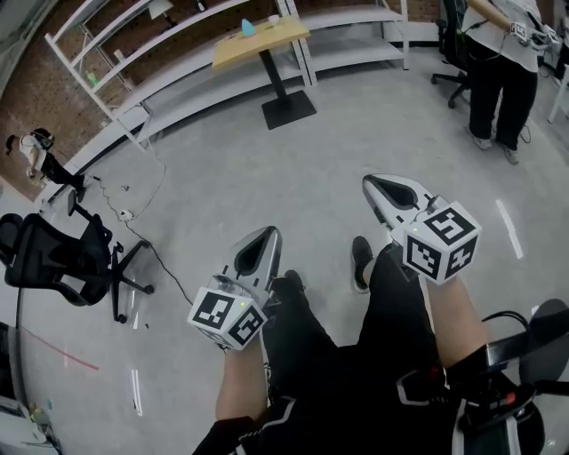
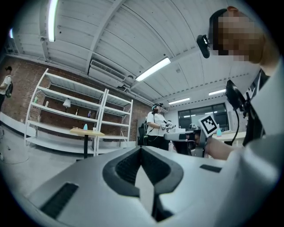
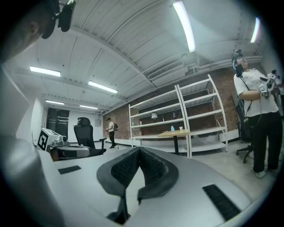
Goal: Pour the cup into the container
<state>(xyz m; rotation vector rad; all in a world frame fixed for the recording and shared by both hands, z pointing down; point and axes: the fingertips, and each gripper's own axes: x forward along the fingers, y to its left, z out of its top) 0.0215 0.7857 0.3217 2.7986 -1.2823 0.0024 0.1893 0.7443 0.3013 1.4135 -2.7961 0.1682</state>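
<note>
Both pairs of jaws are pressed together with nothing between them. The left gripper [image 2: 142,173] shows its dark ribbed pads [image 2: 124,166] meeting at the tip, and the right gripper [image 3: 140,170] looks the same, so neither holds anything yet. Below and ahead of them is only bare grey concrete floor [image 1: 267,169]. The task's things are far ahead of the jaws, a little to the left of the left pair, on a wood-topped table on a black pedestal [image 1: 267,40]. On it stand a light-blue tapered vessel [image 1: 247,27] and, just beside it, a small pale cup [image 3: 181,128]. They are too small here to tell what either holds, or whether the blue one is the container meant. The step in hand looks like the approach: bring the table right under the jaws before reaching. It should go best to spread one pair of jaws early and close them on the cup's side wall around mid-height. The cup should stay upright while being carried. The other gripper could steady the receiving vessel, since a light one may tip. A black office chair [image 1: 53,253] stands well off to the left of the left jaws. A standing person [image 1: 502,71] is far ahead to the right of the right jaws. Neither seems to be in the way.
</note>
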